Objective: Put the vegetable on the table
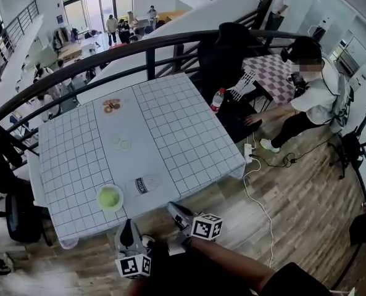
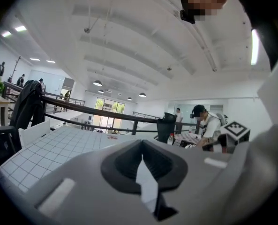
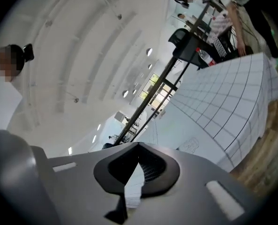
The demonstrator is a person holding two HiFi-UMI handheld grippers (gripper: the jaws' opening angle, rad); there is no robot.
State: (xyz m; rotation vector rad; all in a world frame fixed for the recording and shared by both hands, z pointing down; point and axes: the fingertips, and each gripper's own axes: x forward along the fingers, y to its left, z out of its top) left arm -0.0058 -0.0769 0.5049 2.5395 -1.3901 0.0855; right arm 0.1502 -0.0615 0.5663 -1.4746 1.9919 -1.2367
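A pale wooden plank floor [image 1: 306, 196] runs under a square table draped in a white cloth ruled with a dark grid [image 1: 189, 134]. The table is set against a curved black metal railing [image 1: 108, 51] that edges a gallery above a lower hall, where tall glazed doors [image 1: 99, 5] let in daylight. To the right stands a smaller table with a checkered cloth [image 1: 269, 73], a white cable [image 1: 254, 197] snakes over the boards, a black office chair [image 1: 21, 217] sits at the left, and a white ribbed ceiling [image 2: 129, 41] carries round lamps [image 2: 97, 83].
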